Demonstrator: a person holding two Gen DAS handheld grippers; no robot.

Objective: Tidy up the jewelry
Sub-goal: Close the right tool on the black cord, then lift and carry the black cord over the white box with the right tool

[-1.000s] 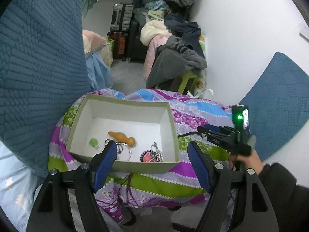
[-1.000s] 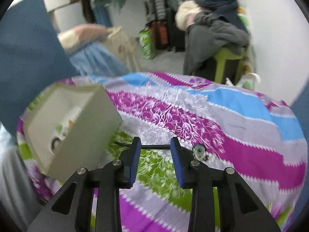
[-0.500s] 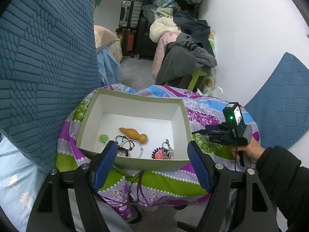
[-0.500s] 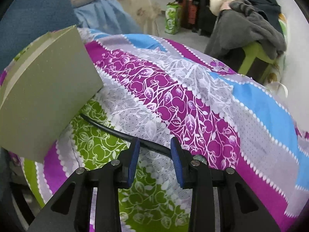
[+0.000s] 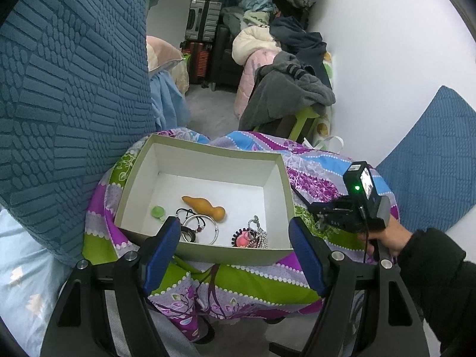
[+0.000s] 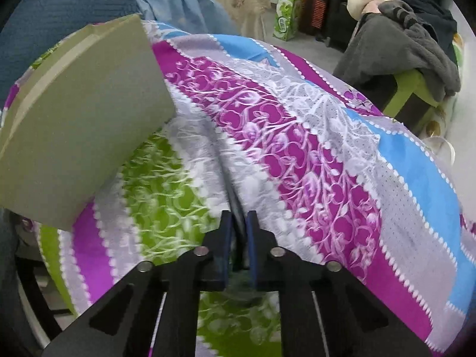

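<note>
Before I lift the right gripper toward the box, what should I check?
1. Right gripper closed: ok; its jaws have just been closing and now stand shut.
2. Anything besides cloth caught: cannot tell; only puckered cloth shows between the jaws.
3. cloth free of the grip: not ok.
4. Box open, with bare floor: ok.
5. Left gripper empty: ok; jaws open, by the near wall of the Box.

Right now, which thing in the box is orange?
The gourd-shaped piece in the middle of the box; the bead is green, the bangle silver.
</note>
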